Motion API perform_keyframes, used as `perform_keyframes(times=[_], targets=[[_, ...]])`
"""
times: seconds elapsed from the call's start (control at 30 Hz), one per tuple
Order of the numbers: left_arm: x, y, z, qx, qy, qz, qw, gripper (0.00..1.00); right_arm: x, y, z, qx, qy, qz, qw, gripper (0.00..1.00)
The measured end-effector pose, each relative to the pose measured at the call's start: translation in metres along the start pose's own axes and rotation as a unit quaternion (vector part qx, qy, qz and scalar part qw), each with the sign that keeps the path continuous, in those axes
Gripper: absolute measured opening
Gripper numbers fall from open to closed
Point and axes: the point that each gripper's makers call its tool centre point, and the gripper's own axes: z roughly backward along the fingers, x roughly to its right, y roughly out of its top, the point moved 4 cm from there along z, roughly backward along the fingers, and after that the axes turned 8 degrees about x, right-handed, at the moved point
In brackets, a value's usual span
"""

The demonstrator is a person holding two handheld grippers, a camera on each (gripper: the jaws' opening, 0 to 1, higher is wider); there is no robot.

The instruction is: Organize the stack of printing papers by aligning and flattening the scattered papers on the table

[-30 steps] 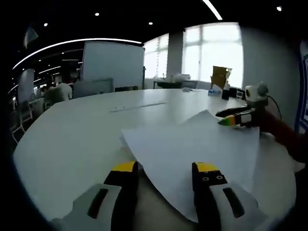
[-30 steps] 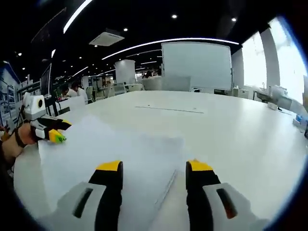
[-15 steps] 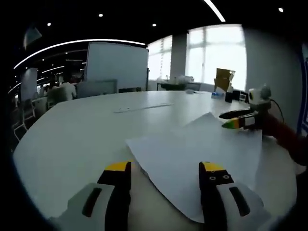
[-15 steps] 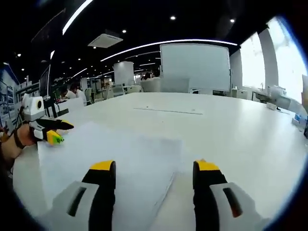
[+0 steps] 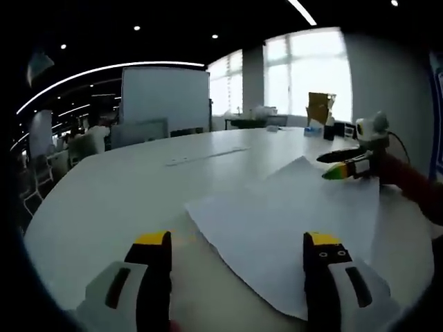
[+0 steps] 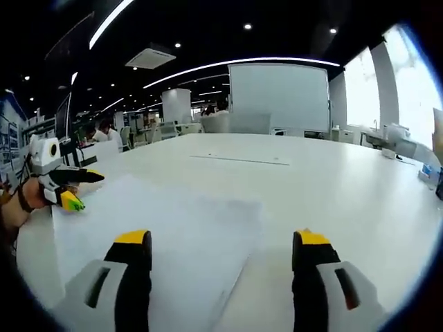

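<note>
A loose stack of white printing papers [image 5: 297, 214] lies on the white table [image 5: 104, 194], its sheets fanned out of line with one corner pointing away. My left gripper [image 5: 237, 242] is open, its yellow-tipped jaws straddling the near edge of the stack. In the left gripper view the right gripper [image 5: 344, 164] hovers at the stack's far right corner, jaws apart. In the right gripper view the papers [image 6: 159, 228] spread to the left and my right gripper [image 6: 221, 241] is open over their near edge. The left gripper [image 6: 68, 188] sits at the far left edge, held by a hand.
A thin strip [image 5: 204, 153] lies further out on the table [image 6: 332, 180]. A whiteboard [image 6: 278, 95] stands beyond the table. A cardboard box [image 5: 318, 107] and small items sit by the windows. People sit at desks [image 6: 104, 131] in the background.
Both grippers' jaws have spread wider apart over the last second. The papers lie as before; the views shifted only slightly.
</note>
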Motion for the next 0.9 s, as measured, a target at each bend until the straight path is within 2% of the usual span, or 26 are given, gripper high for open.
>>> perform_keyframes(times=[0.13, 0.33, 0.57, 0.73, 0.9], targets=[[-0.006, 0.002, 0.000, 0.007, 0.018, 0.000, 0.9998, 0.96, -0.001, 0.000, 0.000, 0.002, -0.001, 0.003, 1.0000, 0.86], [-0.016, 0.005, 0.004, 0.016, 0.034, 0.003, 0.9993, 0.97, -0.003, 0.000, 0.000, 0.004, 0.001, 0.003, 1.0000, 0.90], [-0.010, 0.004, 0.004, 0.015, 0.031, 0.005, 0.9994, 0.97, -0.003, 0.000, 0.001, 0.002, 0.000, 0.004, 1.0000, 0.90], [-0.008, 0.004, 0.005, 0.014, 0.031, 0.005, 0.9994, 0.97, -0.004, -0.001, 0.004, -0.005, -0.005, -0.027, 0.9996, 0.90], [-0.008, 0.004, 0.007, 0.013, 0.035, 0.005, 0.9993, 0.97, 0.000, 0.001, 0.005, 0.001, -0.011, -0.032, 0.9994, 0.90]])
